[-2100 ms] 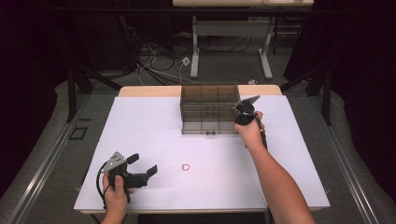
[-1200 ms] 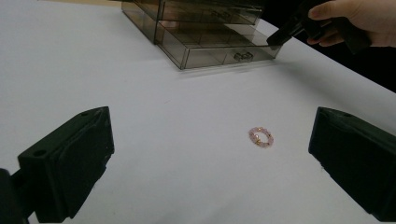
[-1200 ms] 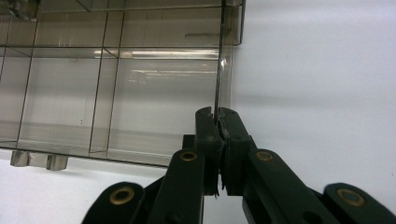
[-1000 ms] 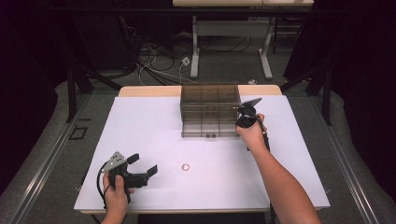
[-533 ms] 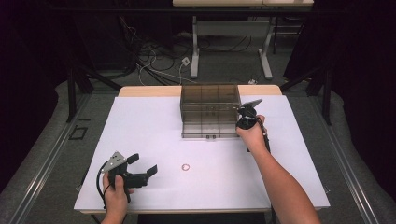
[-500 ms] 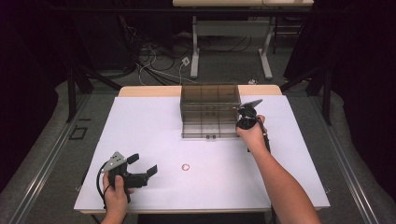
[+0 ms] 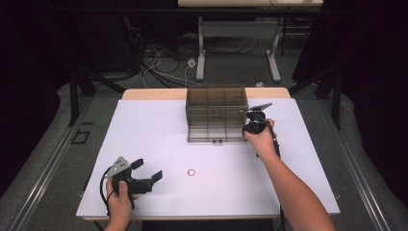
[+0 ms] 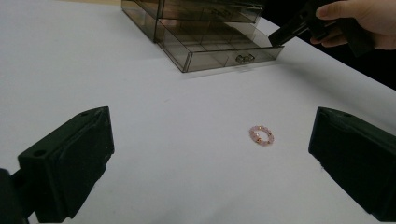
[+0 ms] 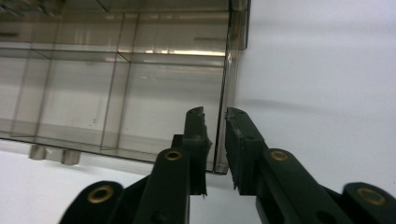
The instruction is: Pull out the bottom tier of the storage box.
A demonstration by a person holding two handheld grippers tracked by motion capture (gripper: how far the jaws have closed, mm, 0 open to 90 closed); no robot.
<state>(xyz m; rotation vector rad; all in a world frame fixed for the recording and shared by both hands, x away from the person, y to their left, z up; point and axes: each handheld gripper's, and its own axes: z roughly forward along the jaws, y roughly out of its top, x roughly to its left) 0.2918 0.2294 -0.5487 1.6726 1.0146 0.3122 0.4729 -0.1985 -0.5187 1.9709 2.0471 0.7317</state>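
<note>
A smoky clear drawer box [image 7: 216,102] stands at the back middle of the white table [image 7: 144,130], its bottom drawer [image 7: 214,133] pulled out. My right gripper [image 7: 247,129] is at the drawer's front right corner. In the right gripper view its jaws [image 9: 217,115] straddle the drawer's side wall [image 9: 224,88] with a thin gap showing; they have just been opening. A small pink bead ring [image 7: 191,172] lies on the table. My left gripper [image 7: 149,170] rests near the front left, wide open, with the ring [image 8: 261,135] lying ahead between its jaws, untouched.
The drawer [image 8: 219,44] has several divided compartments that look bare. The table's front edge is just behind my left hand [image 7: 118,197]. Beyond the table are a dark floor, cables [image 7: 159,57] and another table's legs [image 7: 199,48].
</note>
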